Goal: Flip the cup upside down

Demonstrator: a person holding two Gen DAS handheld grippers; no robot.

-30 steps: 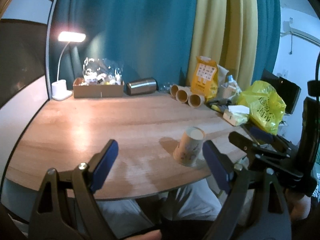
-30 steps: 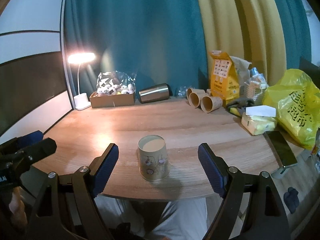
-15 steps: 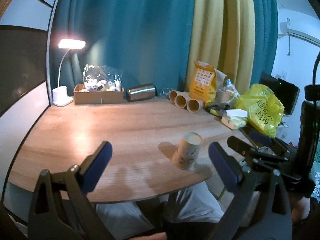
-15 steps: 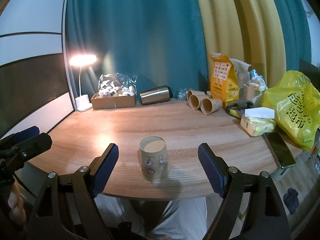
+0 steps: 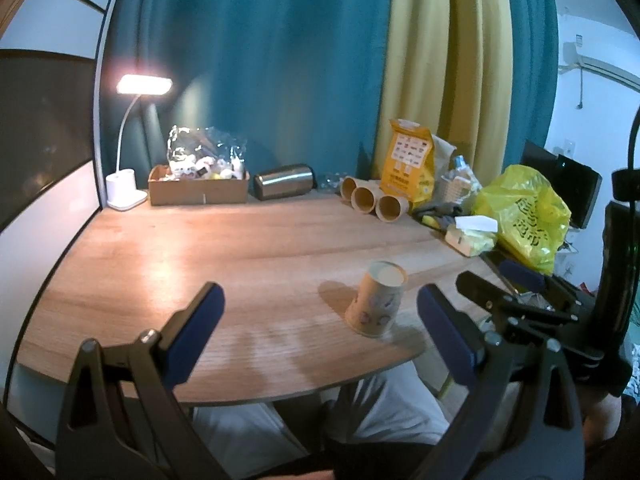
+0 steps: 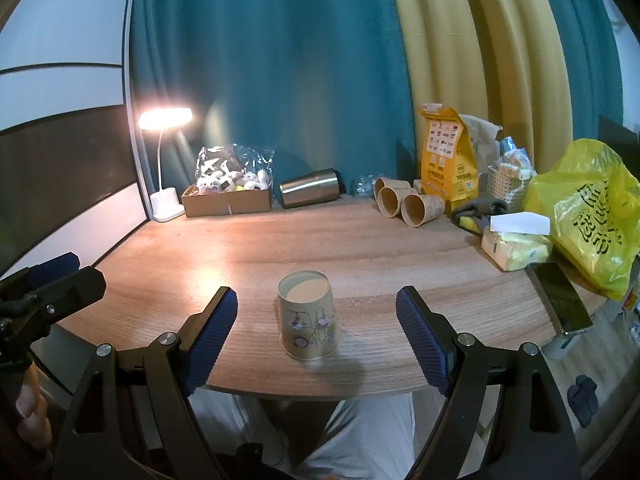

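Observation:
A beige paper cup with a printed pattern (image 6: pixel 309 321) stands upside down, wide rim on the wooden table (image 6: pixel 360 248), near the front edge. It also shows in the left wrist view (image 5: pixel 376 299). My right gripper (image 6: pixel 316 334) is open and empty, its blue pads on either side of the cup but well apart from it. My left gripper (image 5: pixel 320 336) is open and empty, to the left of the cup. The right gripper's side shows at the right in the left wrist view (image 5: pixel 520 292).
At the back stand a lit desk lamp (image 6: pixel 165 168), a cardboard box of small items (image 6: pixel 228 196), a steel tumbler on its side (image 6: pixel 311 193), three lying paper cups (image 6: pixel 408 202) and an orange bag (image 6: pixel 447 160). A tissue pack (image 6: pixel 516 240), phone (image 6: pixel 558 296) and yellow bag (image 6: pixel 588 216) fill the right.
Both grippers have drawn back slightly and risen; the cup sits a little farther off in both views. The cup itself has not moved.

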